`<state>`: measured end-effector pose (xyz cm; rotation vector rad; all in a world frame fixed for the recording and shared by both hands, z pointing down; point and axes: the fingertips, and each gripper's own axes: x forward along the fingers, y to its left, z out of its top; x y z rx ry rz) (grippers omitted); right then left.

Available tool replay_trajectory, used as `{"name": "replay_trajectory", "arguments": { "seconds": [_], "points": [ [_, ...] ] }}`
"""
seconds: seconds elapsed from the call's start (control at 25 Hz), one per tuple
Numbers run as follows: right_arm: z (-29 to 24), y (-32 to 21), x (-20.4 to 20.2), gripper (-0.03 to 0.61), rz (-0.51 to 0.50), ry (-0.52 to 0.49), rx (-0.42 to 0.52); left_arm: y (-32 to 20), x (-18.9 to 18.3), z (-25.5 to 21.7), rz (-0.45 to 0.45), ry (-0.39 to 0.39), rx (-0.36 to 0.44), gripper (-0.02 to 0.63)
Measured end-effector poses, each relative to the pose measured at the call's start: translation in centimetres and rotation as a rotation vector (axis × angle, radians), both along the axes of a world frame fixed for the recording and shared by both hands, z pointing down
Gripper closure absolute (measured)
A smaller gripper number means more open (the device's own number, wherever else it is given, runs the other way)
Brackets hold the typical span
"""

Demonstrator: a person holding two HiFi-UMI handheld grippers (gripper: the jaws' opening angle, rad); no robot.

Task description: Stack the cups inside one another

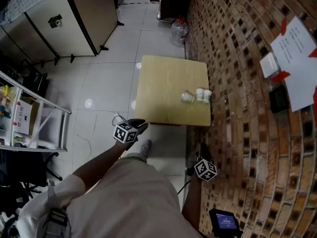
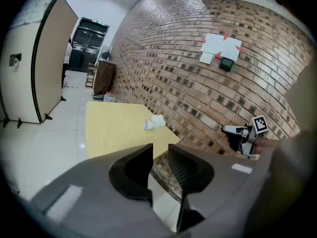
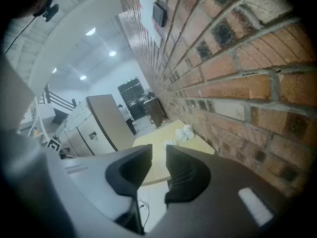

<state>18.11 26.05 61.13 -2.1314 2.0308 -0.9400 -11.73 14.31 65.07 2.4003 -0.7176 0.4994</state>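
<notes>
Three small white cups lie close together near the right edge of the square yellow table (image 1: 163, 83). One cup (image 1: 187, 97) lies on its side, and two cups (image 1: 203, 94) sit side by side against it. The left gripper view has the cups (image 2: 154, 122) far ahead; the right gripper view has them (image 3: 185, 132) far off by the wall. My left gripper (image 1: 137, 127) hovers off the table's near edge, jaws a little apart and empty (image 2: 160, 150). The right gripper (image 1: 202, 155) is by the brick wall, well short of the table, jaws also slightly apart and empty (image 3: 158, 152).
A brick wall (image 1: 247, 83) runs along the table's right side, with papers (image 1: 297, 58) and a small black device pinned on it. A water jug (image 1: 179, 31) stands beyond the table. A beige partition (image 1: 84, 14) and a metal shelf rack (image 1: 29, 118) are at the left.
</notes>
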Motion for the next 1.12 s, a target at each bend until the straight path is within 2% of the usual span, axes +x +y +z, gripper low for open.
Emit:
{"name": "replay_trajectory", "arguments": {
  "seconds": [0.28, 0.4, 0.52, 0.76, 0.92, 1.12],
  "points": [
    [2.5, -5.1, -2.7, 0.477, -0.063, 0.073, -0.109, -4.5, -1.1, 0.6, 0.035, -0.002, -0.021, 0.497],
    [3.3, -8.5, -3.8, 0.465, -0.135, 0.165, -0.166, -6.6, -0.7, 0.8, 0.036, 0.056, -0.058, 0.497],
    [4.2, -11.1, -4.9, 0.463, -0.202, 0.284, -0.213, -7.8, 0.6, 0.2, 0.087, 0.121, -0.071, 0.485],
    [2.4, -15.9, -5.5, 0.46, -0.137, 0.369, -0.12, -11.9, 1.5, 0.7, 0.102, 0.135, -0.082, 0.486],
    [0.5, -17.3, -5.4, 0.46, -0.166, 0.406, -0.061, -12.3, 2.8, 1.0, 0.143, 0.115, -0.088, 0.48],
    [0.5, -19.3, -2.9, 0.46, -0.168, 0.404, -0.049, -14.9, 3.9, 1.6, 0.102, 0.081, -0.094, 0.478]
  ]
}}
